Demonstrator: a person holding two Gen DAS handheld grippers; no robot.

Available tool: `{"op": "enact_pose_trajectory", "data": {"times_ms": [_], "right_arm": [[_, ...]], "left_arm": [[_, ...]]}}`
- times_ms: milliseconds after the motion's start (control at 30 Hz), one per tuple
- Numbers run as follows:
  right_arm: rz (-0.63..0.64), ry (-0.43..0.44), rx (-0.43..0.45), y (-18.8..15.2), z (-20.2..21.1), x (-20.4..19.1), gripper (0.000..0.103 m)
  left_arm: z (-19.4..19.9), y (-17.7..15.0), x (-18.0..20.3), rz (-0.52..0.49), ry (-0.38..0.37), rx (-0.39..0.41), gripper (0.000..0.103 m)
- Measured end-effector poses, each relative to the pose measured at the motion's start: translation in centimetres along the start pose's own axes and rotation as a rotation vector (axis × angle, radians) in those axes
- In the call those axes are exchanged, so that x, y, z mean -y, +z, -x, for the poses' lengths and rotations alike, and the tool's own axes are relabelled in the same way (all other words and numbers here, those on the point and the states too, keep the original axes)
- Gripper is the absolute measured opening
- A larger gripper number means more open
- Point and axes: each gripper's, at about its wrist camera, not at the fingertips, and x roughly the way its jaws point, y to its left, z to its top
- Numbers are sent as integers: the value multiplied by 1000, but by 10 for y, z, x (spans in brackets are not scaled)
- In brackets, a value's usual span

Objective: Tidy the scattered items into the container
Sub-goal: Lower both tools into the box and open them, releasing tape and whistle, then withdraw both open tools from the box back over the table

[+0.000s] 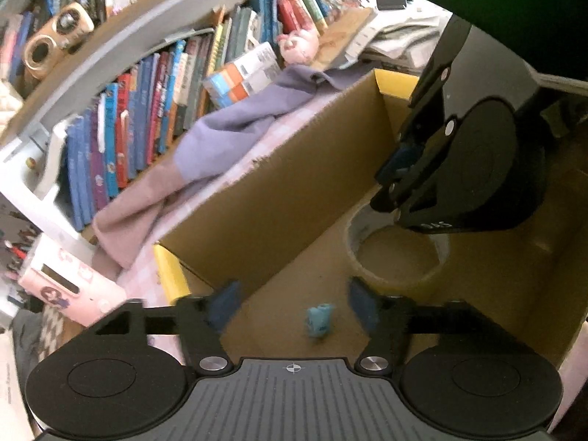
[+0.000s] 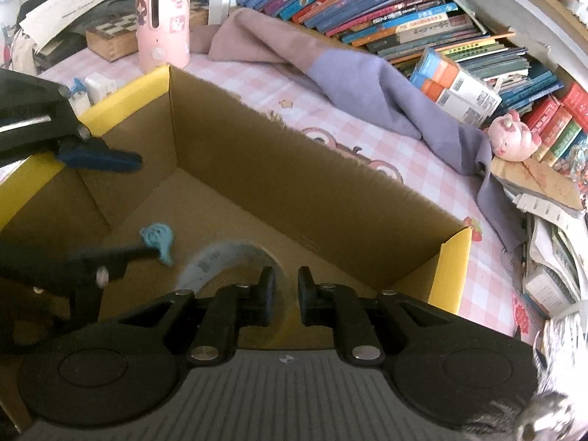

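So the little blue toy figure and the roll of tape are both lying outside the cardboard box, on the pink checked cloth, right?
Not quite. The small light-blue toy figure and the roll of tape are both inside the brown cardboard box with yellow edges, lying on its floor, not on the pink checked cloth outside it. The left wrist view shows this most plainly, and the right wrist view agrees.

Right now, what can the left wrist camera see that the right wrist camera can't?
Only the left wrist view shows the two toy-like cameras on the upper shelf. Only the right wrist view shows the white charger outside the box. Both show the cardboard box, the little blue toy on its floor, the tape roll and the pink plush.
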Motion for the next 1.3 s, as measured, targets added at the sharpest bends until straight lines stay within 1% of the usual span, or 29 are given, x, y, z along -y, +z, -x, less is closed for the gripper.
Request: {"op": "enact_pose_trajectory", "data": {"times_ms": [100,167,333,533,667,733,833,1100,1300], "right_arm": [[-18,4,7,0,0,2,17],[-31,5,18,-1,2,2,24],[-79,9,55,-2,12,5,29],[-145,3,122,-2,36,5,31],[-167,-25,172,-4,56,-1,33],[-195,-43,202,-7,67,-6,36],[-237,-74,251,-13,85,-14,36],[-341,-143,353,-29,121,-40,39],[-398,-196,396,-38,136,-62,40]], "left_arm": [[6,0,2,5,11,14,77],[10,-2,3,13,19,22,77],[23,-4,1,52,32,58,77],[44,-6,-1,110,23,109,77],[63,-12,-4,160,23,165,77],[73,-17,-7,196,18,198,78],[88,-26,-12,234,14,233,79],[121,-49,-25,295,-9,297,80],[134,-69,-32,309,-42,322,80]]}}
